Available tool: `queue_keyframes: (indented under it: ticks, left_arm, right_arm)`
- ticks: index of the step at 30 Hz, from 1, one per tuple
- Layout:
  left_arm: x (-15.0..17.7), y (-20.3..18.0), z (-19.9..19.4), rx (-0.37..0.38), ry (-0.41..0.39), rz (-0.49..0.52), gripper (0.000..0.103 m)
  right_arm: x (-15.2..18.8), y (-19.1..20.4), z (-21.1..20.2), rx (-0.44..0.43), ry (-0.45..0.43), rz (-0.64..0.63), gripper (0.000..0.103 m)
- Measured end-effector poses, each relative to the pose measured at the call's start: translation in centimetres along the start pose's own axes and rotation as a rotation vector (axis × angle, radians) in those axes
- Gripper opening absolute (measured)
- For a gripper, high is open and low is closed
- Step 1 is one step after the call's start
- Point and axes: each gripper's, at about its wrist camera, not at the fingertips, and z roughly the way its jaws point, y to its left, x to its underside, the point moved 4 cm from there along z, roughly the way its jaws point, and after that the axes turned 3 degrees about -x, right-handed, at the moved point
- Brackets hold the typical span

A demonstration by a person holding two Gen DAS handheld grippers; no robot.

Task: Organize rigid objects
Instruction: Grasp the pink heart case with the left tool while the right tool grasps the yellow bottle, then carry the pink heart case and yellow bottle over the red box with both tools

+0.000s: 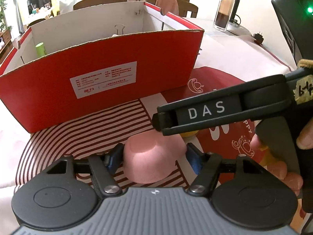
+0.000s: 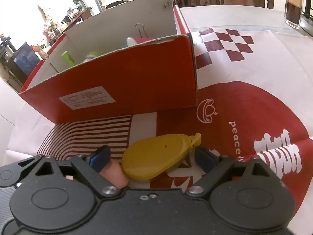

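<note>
An upturned pink bowl (image 1: 154, 160) sits on the patterned cloth between the blue pads (image 1: 112, 159) of my left gripper (image 1: 153, 156), which press on its two sides. Just right of it lies a flat yellow pear-shaped piece (image 2: 156, 158), between the spread jaws of my right gripper (image 2: 151, 156); the pads stand off it. The pink bowl (image 2: 115, 174) lies between this gripper's left pad and the yellow piece. In the left wrist view, one black finger (image 1: 195, 113) of the right gripper reaches in over the bowl's far right edge. Behind both stands an open red cardboard box (image 1: 97, 68) (image 2: 127, 82).
The box holds a green cylinder (image 2: 67, 56), a binder clip (image 2: 140, 30) and other small items. At the far right stand a glass jar (image 1: 223, 13) with dark contents, a lamp stem (image 1: 237, 0) and a plug adapter (image 1: 258, 37). A person's hand (image 1: 293, 178) holds the right gripper.
</note>
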Motion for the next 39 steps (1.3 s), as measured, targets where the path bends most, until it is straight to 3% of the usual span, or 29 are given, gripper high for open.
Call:
queue_keyframes:
  ticks: [3, 11, 15, 16, 21, 23, 39]
  left_arm:
    - [0.1, 0.1, -0.2, 0.0, 0.004, -0.007, 0.068]
    - [0.5, 1.3, -1.3, -0.013, -0.007, -0.048, 0.068]
    - [0.6, 2.0, -2.1, -0.022, -0.015, -0.076, 0.068]
    - [0.7, 2.1, -2.3, -0.024, -0.016, -0.082, 0.068]
    - [0.9, 3.0, -3.5, -0.041, -0.028, -0.108, 0.068]
    - [1.1, 3.2, -4.0, -0.051, -0.032, -0.113, 0.068]
    - [1.9, 4.7, -9.0, -0.094, -0.08, -0.138, 0.068]
  right_arm:
    - [-0.1, -0.1, -0.1, 0.003, 0.001, 0.01, 0.078]
    - [-0.1, 0.6, 0.2, 0.048, 0.01, -0.034, 0.078]
    - [0.1, 1.5, 0.6, 0.07, 0.02, -0.101, 0.074]
    - [0.2, 1.8, 0.7, 0.064, 0.021, -0.121, 0.07]
    - [0.5, 3.0, 0.7, 0.012, 0.018, -0.171, 0.022]
    - [0.7, 3.1, 0.7, 0.027, 0.009, -0.181, 0.017]
    - [2.6, 6.3, -5.2, -0.042, -0.098, -0.202, 0.016]
